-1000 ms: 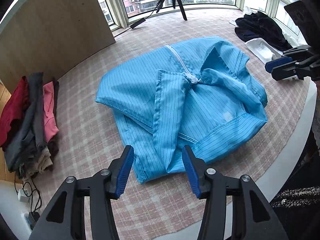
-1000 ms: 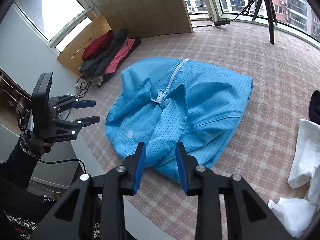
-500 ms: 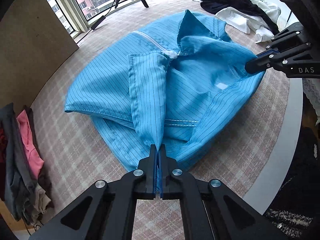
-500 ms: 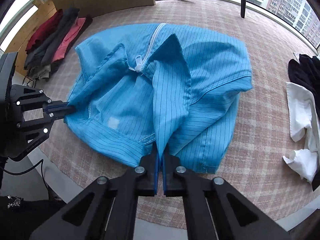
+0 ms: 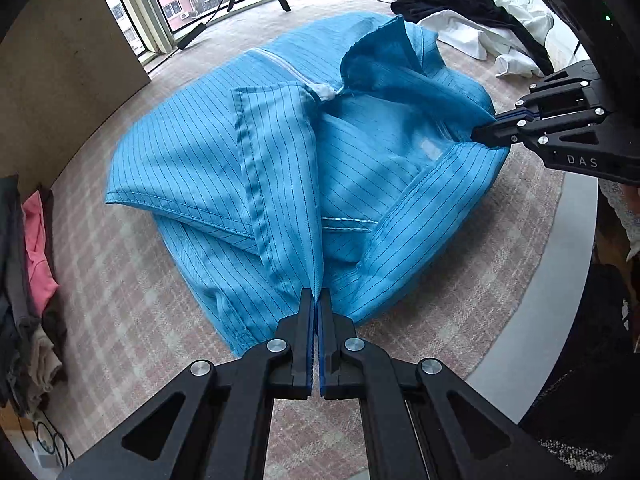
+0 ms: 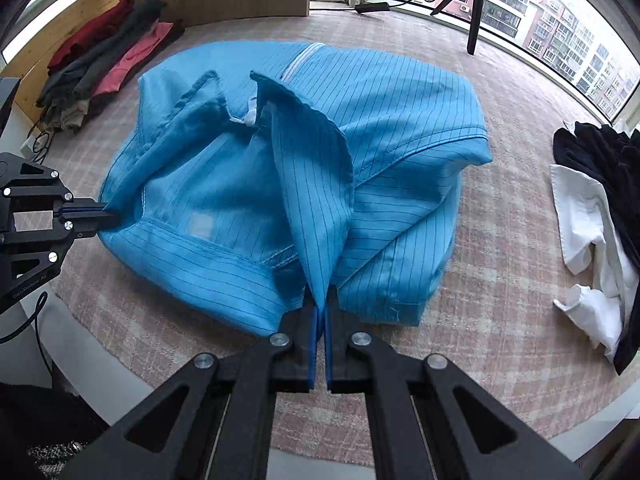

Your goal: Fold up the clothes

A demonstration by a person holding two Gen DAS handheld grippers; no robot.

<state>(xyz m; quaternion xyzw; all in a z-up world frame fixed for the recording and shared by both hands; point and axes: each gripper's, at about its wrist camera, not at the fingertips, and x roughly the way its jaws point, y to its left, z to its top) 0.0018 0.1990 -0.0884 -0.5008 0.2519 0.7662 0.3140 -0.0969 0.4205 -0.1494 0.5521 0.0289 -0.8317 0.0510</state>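
Note:
A blue pinstriped jacket (image 5: 248,160) with a white zipper (image 5: 288,66) lies crumpled on the checked tablecloth, its collar side towards me. My left gripper (image 5: 318,304) is shut on the tip of one front flap, which rises taut from the zipper's top. In the same view my right gripper (image 5: 494,130) pinches the cloth at the jacket's right edge. The right wrist view shows the jacket (image 6: 400,112) with my right gripper (image 6: 320,312) shut on the other flap's tip, and my left gripper (image 6: 102,216) clamped at the jacket's left edge.
A stack of red, grey and pink clothes (image 5: 32,280) (image 6: 108,56) lies at the left. Black and white garments (image 5: 480,12) (image 6: 600,208) are heaped at the right. A tripod (image 6: 476,8) stands near the windows. The round table's white rim (image 5: 568,280) runs close by.
Both grippers were open above the jacket a second ago. They came down and closed on its two collar flaps, and now hold them pulled taut, closer to the cloth.

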